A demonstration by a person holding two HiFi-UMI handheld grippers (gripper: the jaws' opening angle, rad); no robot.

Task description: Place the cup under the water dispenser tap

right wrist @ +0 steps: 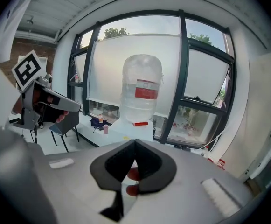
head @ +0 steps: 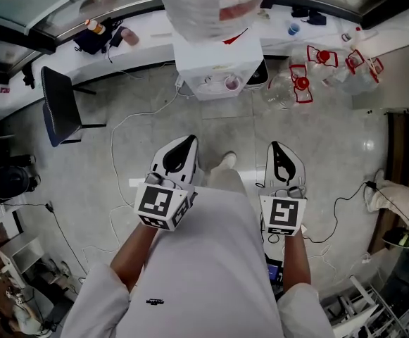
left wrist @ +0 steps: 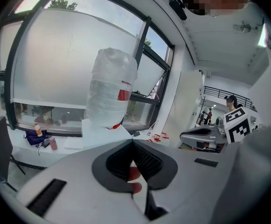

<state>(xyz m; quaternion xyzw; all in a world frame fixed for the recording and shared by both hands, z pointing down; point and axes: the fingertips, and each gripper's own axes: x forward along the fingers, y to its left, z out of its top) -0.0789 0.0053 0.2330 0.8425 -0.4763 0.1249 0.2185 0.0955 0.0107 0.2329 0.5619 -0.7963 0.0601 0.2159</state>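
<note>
- Ahead across the floor [head: 331, 139]: water dispenser [head: 215, 65], bottle [head: 215, 5] on top.
- Left gripper [head: 189, 141], right gripper [head: 274, 146]: both claws pressed together, empty, well apart from it.
- Pinkish cup [head: 231, 83] seemingly on its tap ledge; placing looks done; next, confirm alignment.

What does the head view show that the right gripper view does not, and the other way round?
Head view only: the floor with loose cables, the empty bottles with red handles, and the person's forearms.

Right gripper view only: the tall windows with trees behind them, and a close look at the right tool, its jaws pressed together.

Both: the water bottle on the dispenser, the left tool and the dark chair.
</note>
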